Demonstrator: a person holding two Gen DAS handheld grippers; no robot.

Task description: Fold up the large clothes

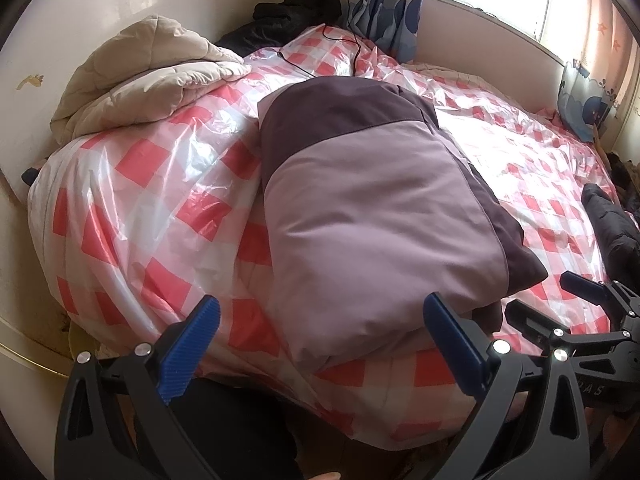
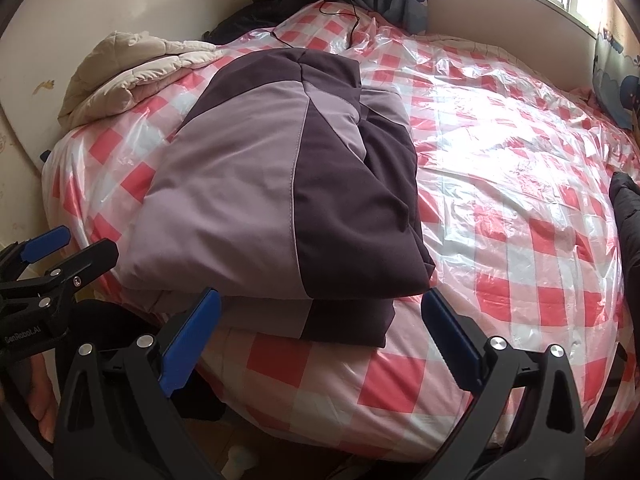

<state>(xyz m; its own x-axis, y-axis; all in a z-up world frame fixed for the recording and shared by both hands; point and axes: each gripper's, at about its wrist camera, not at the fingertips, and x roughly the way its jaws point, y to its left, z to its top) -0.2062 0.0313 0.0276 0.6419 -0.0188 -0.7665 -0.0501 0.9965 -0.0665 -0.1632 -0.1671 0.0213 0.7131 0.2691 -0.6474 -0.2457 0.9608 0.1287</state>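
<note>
The jacket [image 1: 372, 200] [image 2: 280, 184] lies folded on the bed [image 1: 140, 208] [image 2: 520, 208], near the front edge (lilac with dark purple parts). My left claw [image 1: 324, 350] is spread wide and holds nothing. My right claw [image 2: 324, 342] is spread too, just before the jacket's near edge, not touching it.

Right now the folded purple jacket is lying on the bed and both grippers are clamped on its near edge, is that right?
Not quite. The folded purple jacket does lie on the bed, but the left gripper and the right gripper are both open and holding nothing, as both wrist views show.
</note>
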